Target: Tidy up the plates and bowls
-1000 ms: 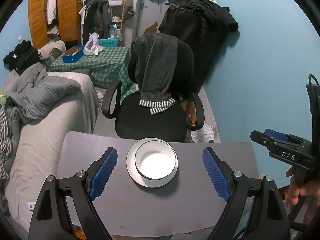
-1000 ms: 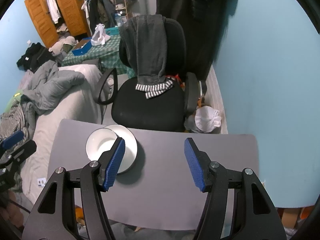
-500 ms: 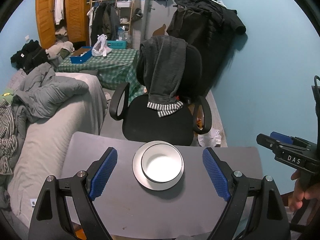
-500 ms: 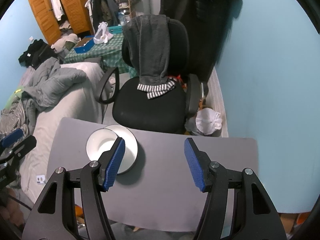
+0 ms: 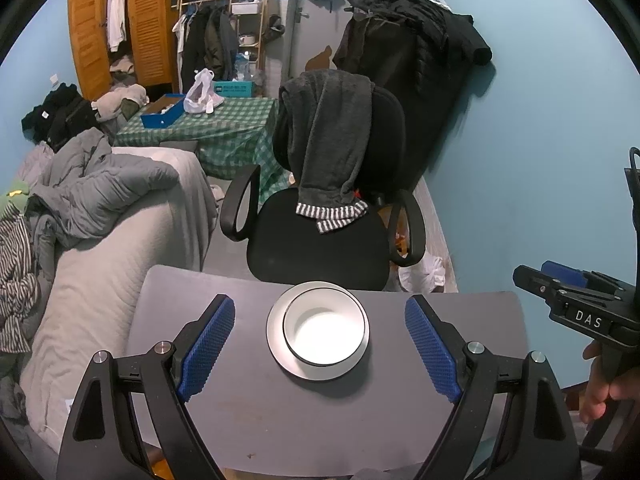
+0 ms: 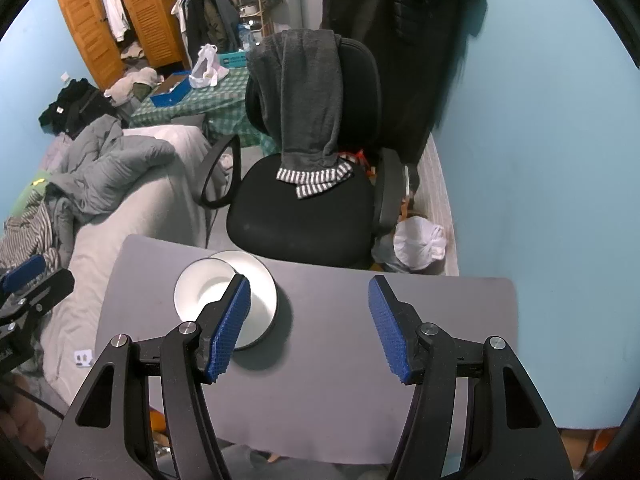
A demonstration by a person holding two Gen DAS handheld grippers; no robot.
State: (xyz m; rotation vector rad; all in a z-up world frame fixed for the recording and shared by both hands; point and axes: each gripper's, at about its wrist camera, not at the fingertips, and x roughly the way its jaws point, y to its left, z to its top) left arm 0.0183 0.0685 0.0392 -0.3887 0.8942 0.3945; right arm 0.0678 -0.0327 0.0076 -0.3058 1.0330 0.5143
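A white bowl (image 5: 325,330) sits inside a grey plate (image 5: 276,334) on the grey table (image 5: 280,412), near its far edge. My left gripper (image 5: 320,344) is open and empty, held above the table with the stack between its blue pads. My right gripper (image 6: 310,326) is open and empty over the table to the right of the stack; its left finger (image 6: 228,328) hides part of the bowl (image 6: 200,292) and plate (image 6: 262,294). The right gripper also shows at the right edge of the left wrist view (image 5: 576,308).
A black office chair (image 5: 320,236) draped with a dark garment stands just beyond the table. A bed with grey bedding (image 5: 100,216) lies to the left. The blue wall (image 5: 540,160) is on the right. A white bag (image 6: 420,240) sits on the floor by the chair.
Both grippers have drawn back and risen slightly, so the bowl and plate appear a little lower in the left wrist view. Both stay open. The bowl and plate have not moved.
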